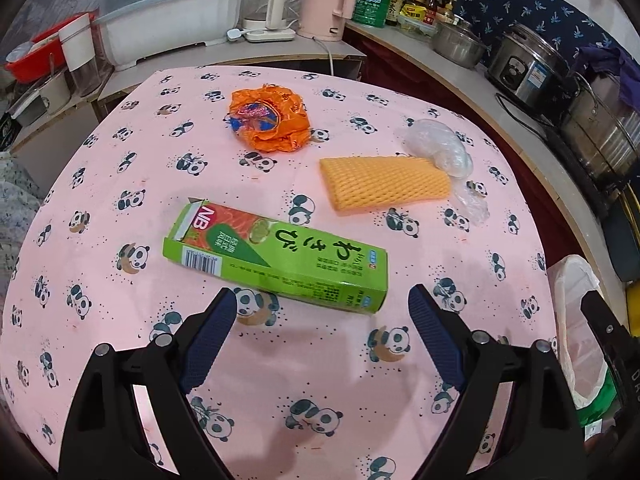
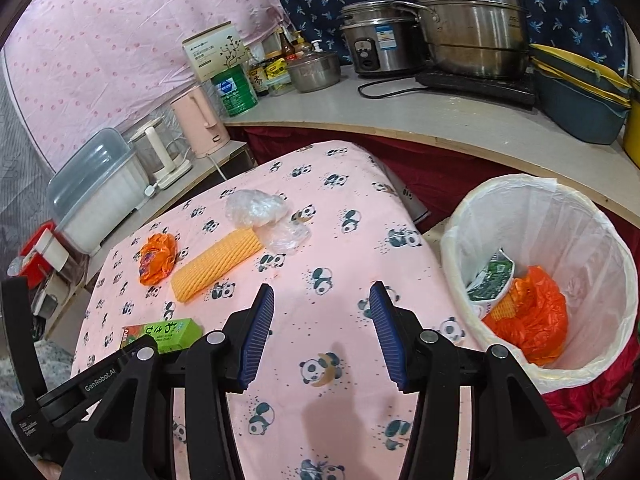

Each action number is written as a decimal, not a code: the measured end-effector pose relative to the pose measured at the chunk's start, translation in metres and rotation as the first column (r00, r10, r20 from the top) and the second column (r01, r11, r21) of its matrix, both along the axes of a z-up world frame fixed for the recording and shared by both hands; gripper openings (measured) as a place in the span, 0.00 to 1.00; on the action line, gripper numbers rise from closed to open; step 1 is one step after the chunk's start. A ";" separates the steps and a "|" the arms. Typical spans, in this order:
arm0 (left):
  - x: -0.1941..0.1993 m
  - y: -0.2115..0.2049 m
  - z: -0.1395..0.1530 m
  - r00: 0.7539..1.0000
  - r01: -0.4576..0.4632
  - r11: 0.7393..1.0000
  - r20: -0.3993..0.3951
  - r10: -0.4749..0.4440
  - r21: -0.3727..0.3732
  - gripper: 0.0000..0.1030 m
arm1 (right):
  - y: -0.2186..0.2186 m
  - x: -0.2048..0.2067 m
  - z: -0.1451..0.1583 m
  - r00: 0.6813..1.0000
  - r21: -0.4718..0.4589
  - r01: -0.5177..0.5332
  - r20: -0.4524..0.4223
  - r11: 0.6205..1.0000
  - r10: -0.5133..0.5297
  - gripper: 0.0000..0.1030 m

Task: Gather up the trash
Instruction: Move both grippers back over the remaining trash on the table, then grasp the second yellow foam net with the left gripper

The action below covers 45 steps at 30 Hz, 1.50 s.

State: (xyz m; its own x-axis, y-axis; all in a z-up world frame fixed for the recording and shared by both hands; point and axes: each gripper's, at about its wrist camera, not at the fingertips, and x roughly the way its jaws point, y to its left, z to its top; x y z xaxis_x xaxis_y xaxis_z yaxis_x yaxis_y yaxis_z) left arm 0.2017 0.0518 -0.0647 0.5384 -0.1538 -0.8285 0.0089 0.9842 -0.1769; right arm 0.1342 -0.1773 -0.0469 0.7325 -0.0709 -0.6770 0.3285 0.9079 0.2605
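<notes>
A green wasabi box (image 1: 276, 258) lies on the pink panda tablecloth (image 1: 120, 152), just ahead of my open, empty left gripper (image 1: 322, 300). Beyond it lie a yellow foam net (image 1: 384, 184), a crumpled orange wrapper (image 1: 268, 118) and clear plastic wrap (image 1: 438, 146). My right gripper (image 2: 322, 300) is open and empty above the cloth, right of the box (image 2: 168, 334), net (image 2: 216, 264), wrapper (image 2: 158, 258) and plastic (image 2: 260, 210). A white-lined trash bin (image 2: 500, 208) at its right holds orange plastic and a green packet.
Counters surround the table: kettles (image 1: 328, 0), a dish cover (image 1: 168, 12), steel pots (image 2: 468, 28) and a rice cooker (image 2: 376, 44). The bin also shows at the right edge in the left wrist view (image 1: 576, 320).
</notes>
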 end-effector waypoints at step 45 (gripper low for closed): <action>0.130 -0.062 -0.033 0.961 0.275 0.961 -0.024 -0.275 -0.022 0.11 | 0.017 0.210 -0.061 0.977 -0.010 -0.176 -0.126 0.984 0.174 0.01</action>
